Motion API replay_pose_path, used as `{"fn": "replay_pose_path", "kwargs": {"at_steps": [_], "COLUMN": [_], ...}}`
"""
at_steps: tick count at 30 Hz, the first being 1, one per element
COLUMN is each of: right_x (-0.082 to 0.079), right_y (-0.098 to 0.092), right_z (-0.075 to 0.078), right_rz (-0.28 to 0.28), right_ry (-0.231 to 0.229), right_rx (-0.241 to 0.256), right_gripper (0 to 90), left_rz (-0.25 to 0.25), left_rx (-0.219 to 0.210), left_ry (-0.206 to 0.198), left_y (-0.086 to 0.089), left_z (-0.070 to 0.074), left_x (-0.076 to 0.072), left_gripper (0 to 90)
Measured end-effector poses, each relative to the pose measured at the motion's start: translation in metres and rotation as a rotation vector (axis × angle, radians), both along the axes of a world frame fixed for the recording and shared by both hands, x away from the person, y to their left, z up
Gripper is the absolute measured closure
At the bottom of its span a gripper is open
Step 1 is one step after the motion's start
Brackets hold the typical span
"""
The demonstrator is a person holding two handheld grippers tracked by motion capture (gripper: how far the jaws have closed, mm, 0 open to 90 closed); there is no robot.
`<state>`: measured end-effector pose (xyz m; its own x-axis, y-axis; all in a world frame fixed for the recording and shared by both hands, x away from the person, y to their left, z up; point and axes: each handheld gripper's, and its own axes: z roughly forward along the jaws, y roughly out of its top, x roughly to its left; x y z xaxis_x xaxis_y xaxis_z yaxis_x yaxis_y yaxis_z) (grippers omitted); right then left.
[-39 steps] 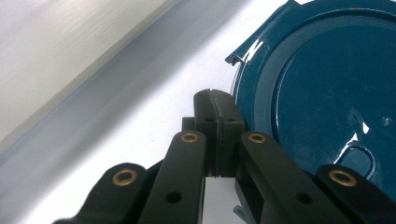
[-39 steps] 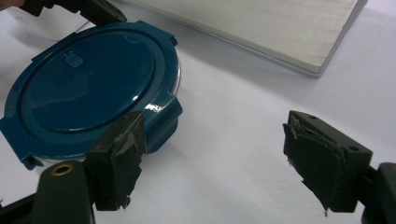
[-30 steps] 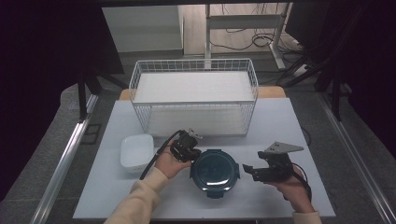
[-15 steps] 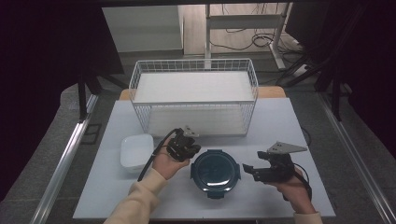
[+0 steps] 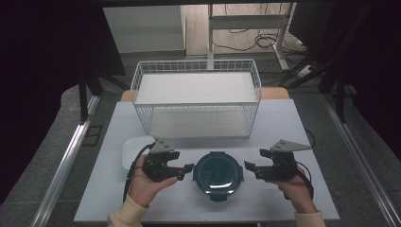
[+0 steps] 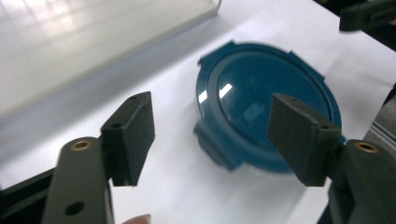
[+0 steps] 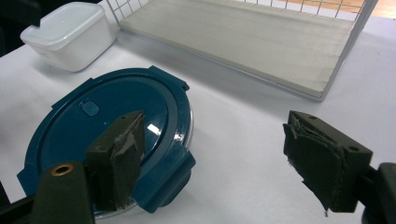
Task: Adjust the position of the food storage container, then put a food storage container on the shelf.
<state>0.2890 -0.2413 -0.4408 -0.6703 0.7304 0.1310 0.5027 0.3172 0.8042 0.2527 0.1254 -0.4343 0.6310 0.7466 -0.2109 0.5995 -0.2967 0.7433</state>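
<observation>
Both grippers, left (image 5: 188, 168) and right (image 5: 249, 166), gaped wide beside the round dark-blue lidded plastic container (image 5: 217, 172) at lower centre, and would best close evenly on opposite rim tabs.

white tub (image 7: 67, 34) | top-left corner cut off by frame edge

Legible text, labels, brands, numbers, signs: none. The blue round lid (image 7: 107, 140) carries one small raised oval mark with no readable characters; the white container (image 7: 70, 32) and the wire basket (image 5: 196, 101) have plain, unmarked surfaces.
</observation>
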Motion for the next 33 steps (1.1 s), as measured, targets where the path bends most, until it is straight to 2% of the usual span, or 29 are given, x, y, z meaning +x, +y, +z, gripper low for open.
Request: {"fn": "replay_pose_path", "kwargs": {"at_steps": [4,6,9,16,22,29,33], "right_x": [0.003,0.003,0.004,0.002,0.002,0.004,0.001], "right_y": [0.003,0.003,0.003,0.001,0.002,0.007,0.010], "right_z": [0.003,0.003,0.002,0.001,0.000,-0.005,-0.005], "right_rz": [0.009,0.011,0.012,0.011,0.011,0.002,0.006], "right_ry": [-0.009,-0.010,-0.007,-0.006,0.015,0.044,0.053], "right_rx": [0.007,0.008,0.004,0.010,0.014,0.012,0.021], "right_gripper": [20.3,20.3,20.3,20.3,20.1,19.4,19.0], "left_rz": [0.042,0.046,0.042,0.053,0.052,0.048,0.065], "left_rx": [-0.024,-0.024,-0.060,-0.041,-0.065,-0.108,-0.131], "left_ry": [0.041,0.044,0.043,0.030,0.043,0.079,0.126], "left_y": [0.012,0.014,0.016,0.013,0.012,0.012,0.012], "left_z": [-0.012,-0.012,-0.009,-0.009,-0.011,-0.017,-0.019], "left_x": [-0.007,-0.007,-0.008,-0.010,-0.009,-0.008,-0.006], "left_gripper": [27.6,26.9,25.4,21.6,21.0,19.4,18.8]}}
